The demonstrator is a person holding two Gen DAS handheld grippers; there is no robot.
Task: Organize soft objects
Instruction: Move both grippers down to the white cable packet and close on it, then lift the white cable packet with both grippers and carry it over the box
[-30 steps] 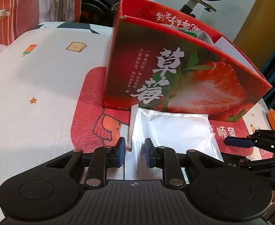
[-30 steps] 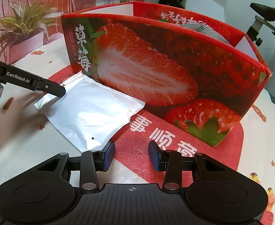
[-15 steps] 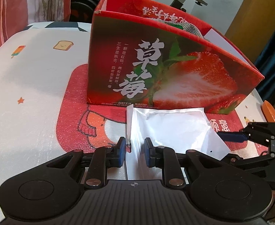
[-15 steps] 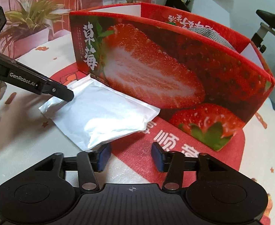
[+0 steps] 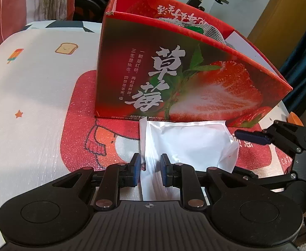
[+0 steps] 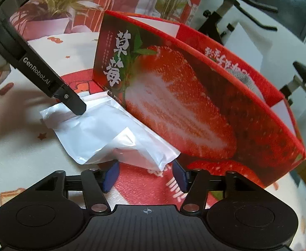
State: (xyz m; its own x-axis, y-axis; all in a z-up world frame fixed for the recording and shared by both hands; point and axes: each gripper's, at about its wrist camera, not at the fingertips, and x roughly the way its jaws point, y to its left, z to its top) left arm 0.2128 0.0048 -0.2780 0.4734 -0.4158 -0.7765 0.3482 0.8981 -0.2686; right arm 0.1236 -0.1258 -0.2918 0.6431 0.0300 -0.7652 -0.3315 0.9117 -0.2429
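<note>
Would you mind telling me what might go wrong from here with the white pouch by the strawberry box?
1. The left gripper pinches only one edge of the limp white pouch, so it could slip out or sag when lifted.
2. The right gripper, whose jaws have just been opening, has the pouch's near corner between them unpressed; closing now might crumple it.
3. The pouch touches the strawberry box and could snag.

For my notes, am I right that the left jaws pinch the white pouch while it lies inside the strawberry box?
Not quite: the left gripper does pinch the white pouch, but the pouch lies outside, on the red mat against the front of the strawberry box, as the left wrist view shows.
</note>
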